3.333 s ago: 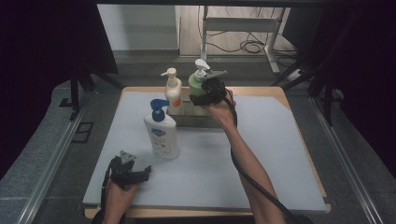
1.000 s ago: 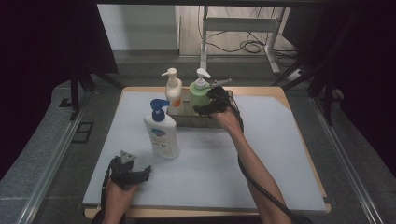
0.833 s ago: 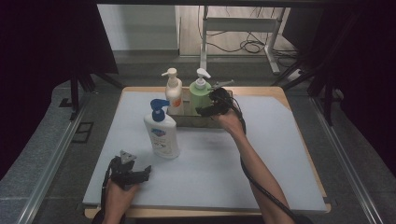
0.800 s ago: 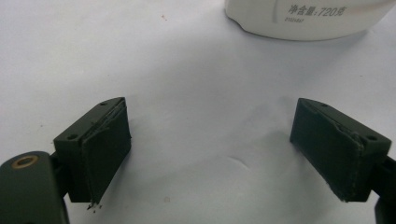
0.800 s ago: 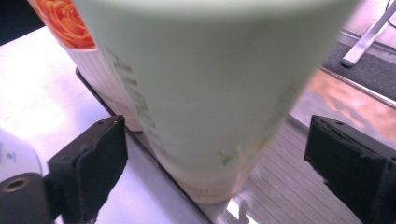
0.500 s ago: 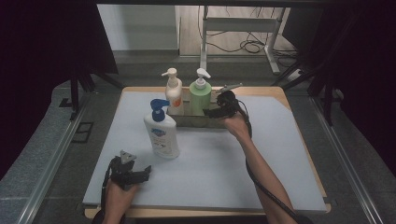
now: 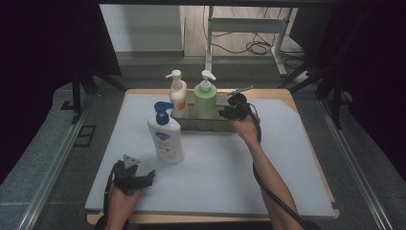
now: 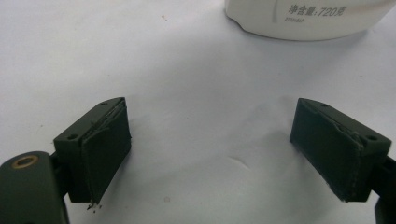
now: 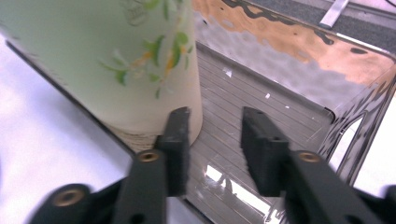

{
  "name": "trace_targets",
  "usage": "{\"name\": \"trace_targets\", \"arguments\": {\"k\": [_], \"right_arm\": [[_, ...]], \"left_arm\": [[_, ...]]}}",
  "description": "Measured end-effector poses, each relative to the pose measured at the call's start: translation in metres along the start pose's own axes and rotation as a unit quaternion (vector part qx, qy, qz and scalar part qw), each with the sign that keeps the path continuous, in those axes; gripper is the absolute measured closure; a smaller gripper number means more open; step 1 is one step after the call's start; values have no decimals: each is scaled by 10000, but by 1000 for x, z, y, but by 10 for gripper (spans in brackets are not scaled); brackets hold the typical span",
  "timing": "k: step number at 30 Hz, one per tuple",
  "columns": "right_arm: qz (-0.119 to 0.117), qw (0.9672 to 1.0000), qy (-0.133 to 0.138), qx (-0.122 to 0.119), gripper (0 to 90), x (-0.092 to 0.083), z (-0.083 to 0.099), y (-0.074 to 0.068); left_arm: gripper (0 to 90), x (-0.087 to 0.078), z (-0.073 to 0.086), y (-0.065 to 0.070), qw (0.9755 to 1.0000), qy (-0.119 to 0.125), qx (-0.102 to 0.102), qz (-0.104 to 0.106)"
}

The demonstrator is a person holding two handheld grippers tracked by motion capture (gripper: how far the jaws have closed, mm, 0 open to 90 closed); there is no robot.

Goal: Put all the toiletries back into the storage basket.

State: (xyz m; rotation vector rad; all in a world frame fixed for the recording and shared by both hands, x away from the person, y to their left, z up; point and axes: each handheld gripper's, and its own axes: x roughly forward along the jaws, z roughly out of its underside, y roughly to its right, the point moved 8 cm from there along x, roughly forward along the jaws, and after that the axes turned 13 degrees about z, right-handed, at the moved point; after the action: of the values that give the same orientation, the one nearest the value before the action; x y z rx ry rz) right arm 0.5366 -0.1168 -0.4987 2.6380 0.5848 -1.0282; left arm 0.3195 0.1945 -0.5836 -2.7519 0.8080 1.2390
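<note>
Taking the metal tray (image 7: 203, 125) as the landmark, near to far.

Nearest the person, well short of the tray & off to its left, the left gripper (image 7: 139, 179) is resting low on the white mat (image 7: 215, 172), hand (image 7: 122, 203) behind it. In the left gripper view its jaws are standing wide apart w/ nothing between them, just bare mat; the base of the white bottle w/ blue pump (image 8: 303, 18) is sitting ahead of them, not touching.

That white bottle (image 7: 166, 136) is standing upright on the mat just in front of the tray's left end, outside it.

At the tray's right end the right gripper (image 7: 229, 111) is hovering over the rim, forearm (image 7: 268, 182) stretching back toward the person. Its jaws have just been closing & are now sitting fairly narrow, w/ nothing between them. In the right gripper view they're pointing down into the tray's bare ribbed floor (image 9: 261, 93), the left jaw lying right beside the green bottle (image 9: 107, 60); can't tell if it's touching.

The green bottle (image 7: 206, 98) is standing upright inside the tray, mid to right part. Just left of it, also in the tray, the cream bottle w/ orange label (image 7: 178, 96) is standing upright.
</note>
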Motion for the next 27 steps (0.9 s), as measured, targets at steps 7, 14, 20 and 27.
{"name": "trace_targets", "arguments": {"k": [7, 14, 20, 27], "right_arm": [[11, 10000, -96, 11, 897, 11, 0, -5], [60, 9996, -263, 27, 898, 21, -2, -9], [35, 9994, -333, 32, 898, 27, -2, -14], [50, 9993, -359, 29, 897, 28, -1, -14]], "left_arm": [[117, 0, 0, 0, 10000, 0, -2, 2], [117, 0, 0, 0, 10000, 1, -3, 3], [117, 0, 0, 0, 10000, 0, -3, 3], [116, 0, 0, 0, 10000, -2, -3, 4]]}}
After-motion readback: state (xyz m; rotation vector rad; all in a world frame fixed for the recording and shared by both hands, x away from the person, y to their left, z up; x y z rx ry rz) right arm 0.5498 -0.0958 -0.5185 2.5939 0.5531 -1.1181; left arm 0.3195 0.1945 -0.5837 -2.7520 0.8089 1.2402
